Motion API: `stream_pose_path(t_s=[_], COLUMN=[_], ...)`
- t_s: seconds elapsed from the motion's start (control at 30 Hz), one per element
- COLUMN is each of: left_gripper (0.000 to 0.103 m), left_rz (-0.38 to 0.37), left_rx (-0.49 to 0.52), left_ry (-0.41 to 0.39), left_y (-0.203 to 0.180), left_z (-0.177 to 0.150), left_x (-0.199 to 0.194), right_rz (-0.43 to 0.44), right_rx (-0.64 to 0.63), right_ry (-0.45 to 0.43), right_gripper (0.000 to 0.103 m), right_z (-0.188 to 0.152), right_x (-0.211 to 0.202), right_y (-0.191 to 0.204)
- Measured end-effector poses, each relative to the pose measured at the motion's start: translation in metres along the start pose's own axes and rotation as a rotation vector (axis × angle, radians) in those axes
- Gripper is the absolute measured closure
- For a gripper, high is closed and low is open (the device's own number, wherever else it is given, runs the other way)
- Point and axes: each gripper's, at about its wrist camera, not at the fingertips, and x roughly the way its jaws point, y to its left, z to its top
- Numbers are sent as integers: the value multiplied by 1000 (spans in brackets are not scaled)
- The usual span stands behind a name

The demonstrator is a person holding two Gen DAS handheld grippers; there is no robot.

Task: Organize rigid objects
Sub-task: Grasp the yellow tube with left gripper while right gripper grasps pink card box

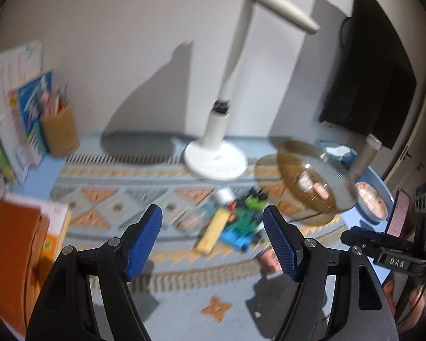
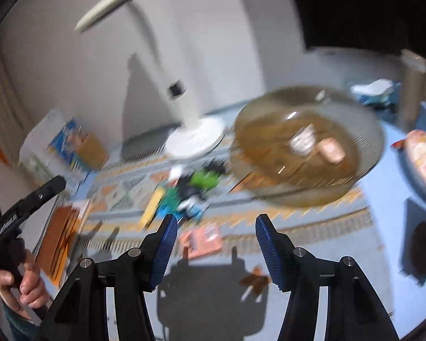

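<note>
A blurred heap of small rigid objects (image 1: 230, 221) lies mid-table on the patterned cloth: a yellow bar (image 1: 211, 231), green and blue pieces, a white-capped item. It also shows in the right wrist view (image 2: 184, 196). A brown glass bowl (image 1: 306, 182) stands right of it, holding two small items; it also shows in the right wrist view (image 2: 304, 145). A pink packet (image 2: 203, 240) lies just ahead of my right gripper (image 2: 213, 244), which is open and empty. My left gripper (image 1: 213, 241) is open and empty, hovering short of the heap.
A white desk lamp (image 1: 215, 159) stands behind the heap. A brown pencil cup (image 1: 59, 133) and books sit far left, an orange box (image 1: 17, 255) near left. A patterned plate (image 1: 372, 201) and a dark monitor (image 1: 377, 85) are at right.
</note>
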Motion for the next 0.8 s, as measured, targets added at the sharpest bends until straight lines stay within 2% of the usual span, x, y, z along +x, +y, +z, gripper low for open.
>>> stream_pose_path(t_s=[0.13,0.3,0.43,0.57,0.67,0.73,0.8], left_gripper=[31,32,35,35,36,43,46], left_rz=[15,-35,-56,-60,-72,-80,-85], left_rx=[13,54,82,98,100,109,116], left_ry=[55,148,225,278,294,303,307], left_y=[12,13,12,12,10,6,2], left_z=[-22,-41,-49,-52,-51,-51,-50], left_x=[21,58,89,115,126,132,136], right_rz=[8,17,-87,-132,-162,-170,-218], right_rx=[-32,-36,-38,-48,-75,-75,-63], right_ry=[81,146,167,198,193,182,162], right_gripper=[47,47,47,47,47,47,47], right_z=[-20,-38,-47,-50,-52,-51,-50], right_x=[31,57,81,108,115,114,110], right_y=[21,32,41,42,45,44,35])
